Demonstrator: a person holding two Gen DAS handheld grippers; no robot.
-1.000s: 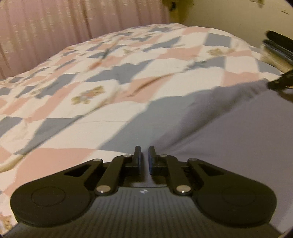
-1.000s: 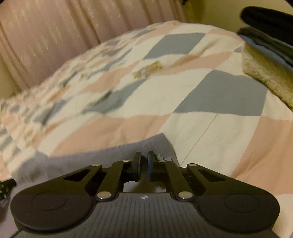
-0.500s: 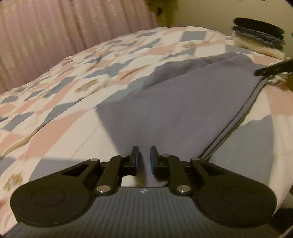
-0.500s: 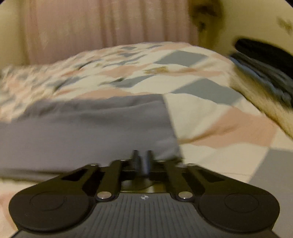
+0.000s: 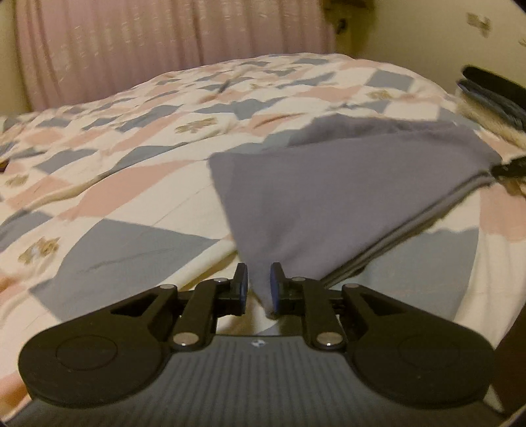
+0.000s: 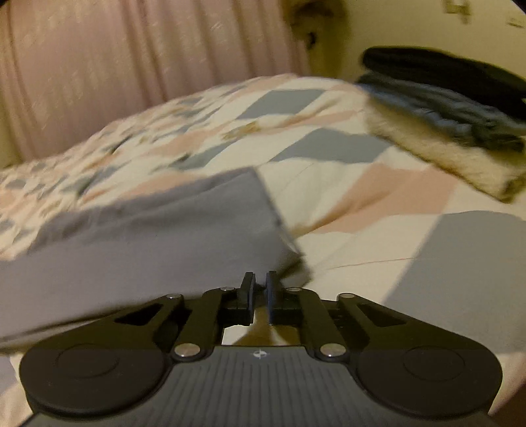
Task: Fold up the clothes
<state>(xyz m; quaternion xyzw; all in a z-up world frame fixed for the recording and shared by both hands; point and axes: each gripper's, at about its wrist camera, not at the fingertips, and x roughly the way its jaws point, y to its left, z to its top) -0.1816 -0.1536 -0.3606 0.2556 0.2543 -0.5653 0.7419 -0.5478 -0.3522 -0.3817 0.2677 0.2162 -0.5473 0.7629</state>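
Left gripper (image 5: 258, 285): jaws a little apart, a corner of the grey garment (image 5: 328, 203) hangs down between them; the cloth touches the right pad, there is a clear gap to the left pad, so it looks loosely held at best, can't tell if there's real clamping. From that corner the garment fans out up and to the right across the patchwork quilt (image 5: 138, 170), flat on top, with a layered folded edge running diagonally along its right side. At the far right end of that edge a dark tip, the right gripper (image 5: 511, 167) seen from the left wrist view, sits at the garment's other corner. Right wrist view is motion-blurred. Right gripper (image 6: 259, 285): jaws nearly together, narrow slot between them; the near corner of the grey garment (image 6: 138, 236) reaches the fingertips, but blur hides whether cloth is actually pinched, so can't tell. Garment spreads left and away from the tips, folded over itself with a thick doubled edge on its right side, lying on the quilt (image 6: 378, 184). Well apart, at the right far side of the bed, a stack of folded clothes (image 6: 453, 115): pale fluffy piece at the bottom, blue-grey ones on it, black on top. Same stack (image 5: 493, 98) shows at the right edge of the left view. Pink curtain (image 5: 164, 46) behind the bed, yellowish wall (image 6: 411, 23) to its right.
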